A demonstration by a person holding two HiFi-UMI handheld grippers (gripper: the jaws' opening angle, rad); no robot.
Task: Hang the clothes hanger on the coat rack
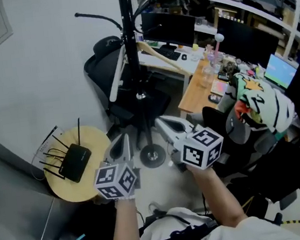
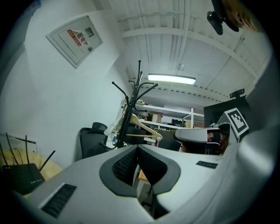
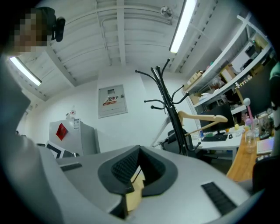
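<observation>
The black coat rack [image 1: 128,43] stands ahead of me, its round base [image 1: 153,156] on the floor. A wooden clothes hanger [image 1: 151,49] hangs from one of its arms, free of both grippers; it also shows in the left gripper view [image 2: 146,129] and the right gripper view [image 3: 204,119]. My left gripper [image 1: 124,140] is held level a little short of the rack's base, shut with nothing between its pads [image 2: 127,164]. Beside it, the right gripper [image 1: 161,123] is also shut and empty. The rack's pole [image 2: 130,111] [image 3: 169,105] stands well beyond both sets of jaws.
A round wooden table [image 1: 90,140] with a black router [image 1: 74,162] stands at the left. A black office chair [image 1: 105,68] sits behind the rack. Desks with monitors [image 1: 168,28] and a chair draped with a colourful garment [image 1: 259,103] fill the right. A white bar [image 1: 116,77] leans along the rack.
</observation>
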